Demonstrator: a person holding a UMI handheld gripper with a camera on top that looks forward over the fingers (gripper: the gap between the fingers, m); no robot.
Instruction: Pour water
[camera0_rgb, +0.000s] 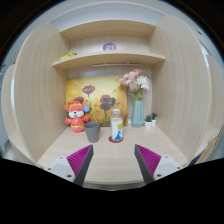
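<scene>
A small clear water bottle (116, 125) with a white cap and blue label stands upright on a round red coaster (116, 139) on the light wooden desk (112, 158). Just left of it stands a grey cup (92, 131). Both are beyond my fingers, with bare desk between. My gripper (113, 160) is open, its two magenta pads (80, 159) spread wide with nothing between them.
An orange plush toy (76, 116) sits left of the cup. A teal vase with pink flowers (136, 100) and a small potted plant (150, 120) stand to the right. A painted picture (96, 97) lines the back wall, and a shelf (108, 55) hangs above.
</scene>
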